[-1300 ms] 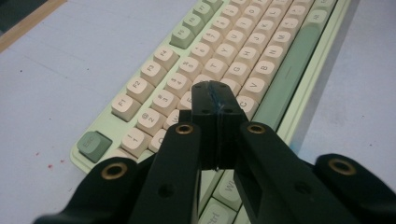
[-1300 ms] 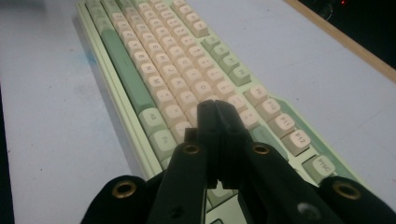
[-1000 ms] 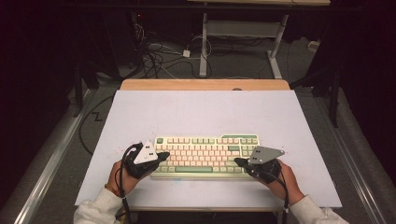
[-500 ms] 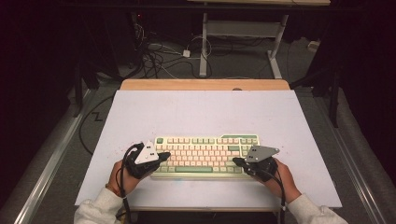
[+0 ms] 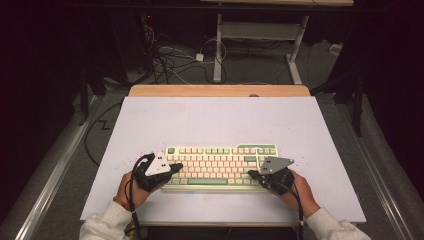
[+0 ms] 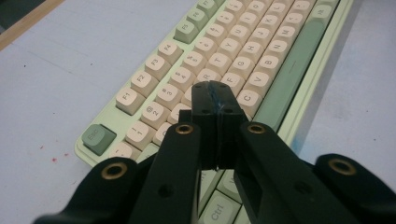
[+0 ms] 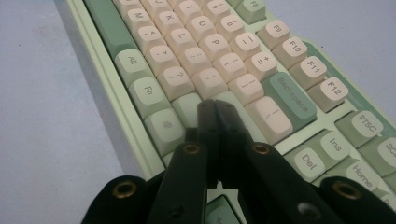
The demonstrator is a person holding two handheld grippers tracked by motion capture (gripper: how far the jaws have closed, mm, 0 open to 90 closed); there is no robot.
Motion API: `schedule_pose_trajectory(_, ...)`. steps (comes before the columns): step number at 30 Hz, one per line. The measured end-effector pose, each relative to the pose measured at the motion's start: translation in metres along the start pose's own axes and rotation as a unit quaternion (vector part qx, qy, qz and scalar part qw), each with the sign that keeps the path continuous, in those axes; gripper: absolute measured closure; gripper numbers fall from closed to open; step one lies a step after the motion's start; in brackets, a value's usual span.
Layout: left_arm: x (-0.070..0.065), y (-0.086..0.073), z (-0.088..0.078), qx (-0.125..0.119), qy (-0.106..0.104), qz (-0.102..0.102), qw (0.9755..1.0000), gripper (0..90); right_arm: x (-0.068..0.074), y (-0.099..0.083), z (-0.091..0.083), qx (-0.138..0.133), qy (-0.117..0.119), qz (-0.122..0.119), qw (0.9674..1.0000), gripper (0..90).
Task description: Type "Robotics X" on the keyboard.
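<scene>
Directly below closed fingertips: keyboard.

White sleeves, black hand-held grippers, brass-ringed screws, grey plates

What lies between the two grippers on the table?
In the high view, the keyboard spans the stretch between the left gripper and the right gripper; both are shut over its ends.

The keyboard lies on the worktop, toward its near edge. The left gripper is over its left end, the right gripper over its right end.
</scene>
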State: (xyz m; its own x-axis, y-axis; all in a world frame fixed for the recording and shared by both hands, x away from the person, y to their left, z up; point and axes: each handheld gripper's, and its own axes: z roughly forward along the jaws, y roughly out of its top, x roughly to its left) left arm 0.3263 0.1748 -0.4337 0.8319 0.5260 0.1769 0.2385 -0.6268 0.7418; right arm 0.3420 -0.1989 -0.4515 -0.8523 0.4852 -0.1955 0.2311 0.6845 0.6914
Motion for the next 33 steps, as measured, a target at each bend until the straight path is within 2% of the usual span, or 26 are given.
schedule_pose_trajectory(14, -0.002, 0.004, 0.016, 0.014, -0.01, 0.004, 0.9998, 87.4, 0.0, 0.0, 0.0, 0.0, 0.0, 0.003, 1.0, 90.0)
schedule_pose_trajectory(33, 0.003, 0.006, 0.032, 0.027, -0.015, 0.0, 0.9995, 87.4, 0.001, 0.0, 0.0, 0.001, -0.003, 0.0, 1.0, 90.0)
